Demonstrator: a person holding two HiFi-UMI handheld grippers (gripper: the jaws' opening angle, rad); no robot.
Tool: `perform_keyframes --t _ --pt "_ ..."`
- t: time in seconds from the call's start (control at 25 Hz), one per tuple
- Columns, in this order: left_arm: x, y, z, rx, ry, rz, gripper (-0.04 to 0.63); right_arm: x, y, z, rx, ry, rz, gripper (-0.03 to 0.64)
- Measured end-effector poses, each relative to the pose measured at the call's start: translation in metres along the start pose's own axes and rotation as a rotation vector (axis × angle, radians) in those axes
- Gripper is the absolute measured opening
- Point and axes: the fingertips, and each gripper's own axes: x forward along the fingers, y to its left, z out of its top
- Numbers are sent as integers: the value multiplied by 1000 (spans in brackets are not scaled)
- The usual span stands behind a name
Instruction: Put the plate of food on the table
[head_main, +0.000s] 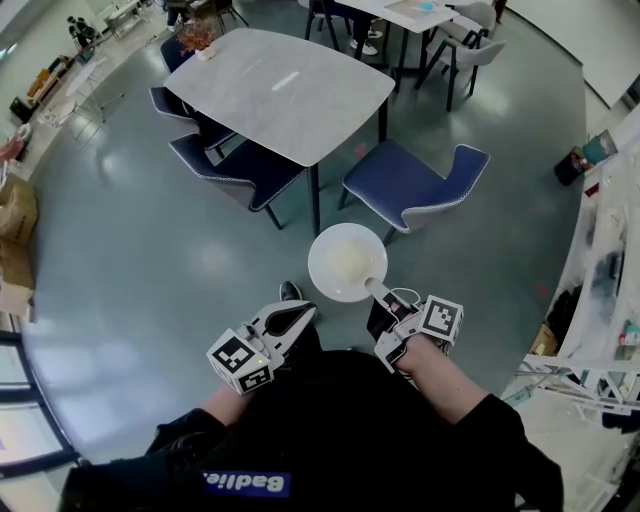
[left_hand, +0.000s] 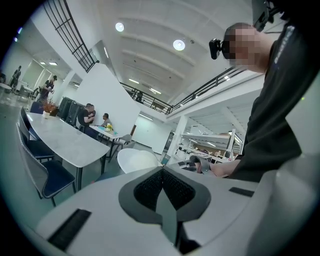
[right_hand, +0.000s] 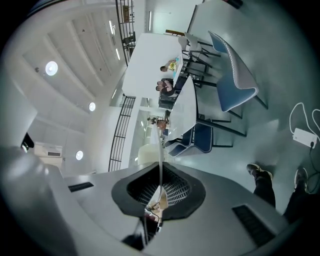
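Note:
A round white plate (head_main: 346, 262) with a pale portion of food on it hangs over the grey floor in the head view. My right gripper (head_main: 379, 291) is shut on its near rim. In the right gripper view the plate (right_hand: 160, 150) runs edge-on as a thin white line between the closed pads of the right gripper (right_hand: 160, 187). My left gripper (head_main: 298, 316) is held low at the left, shut with nothing in it. From the left gripper view the plate (left_hand: 138, 161) shows beyond the touching tips of the left gripper (left_hand: 162, 173). The light grey table (head_main: 285, 90) stands ahead.
Dark blue chairs stand around the table: one (head_main: 412, 187) on its near right, two (head_main: 232, 171) on its left. A small flower pot (head_main: 199, 40) sits at the table's far corner. People sit at a further table (left_hand: 102, 129). Shelving (head_main: 605, 250) lines the right side.

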Motion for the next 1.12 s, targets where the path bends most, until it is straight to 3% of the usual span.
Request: perform_keyframes --t 0.44,0.76,1.12 --pt "30 107 51 2 0 -71 8 89 5 50 21 -64 -19 18" --pt "31 220 114 37 17 -164 7 187 23 90 30 -174 -74 18" --pt "48 270 132 13 8 -197 7 229 31 122 26 -221 -95 18"
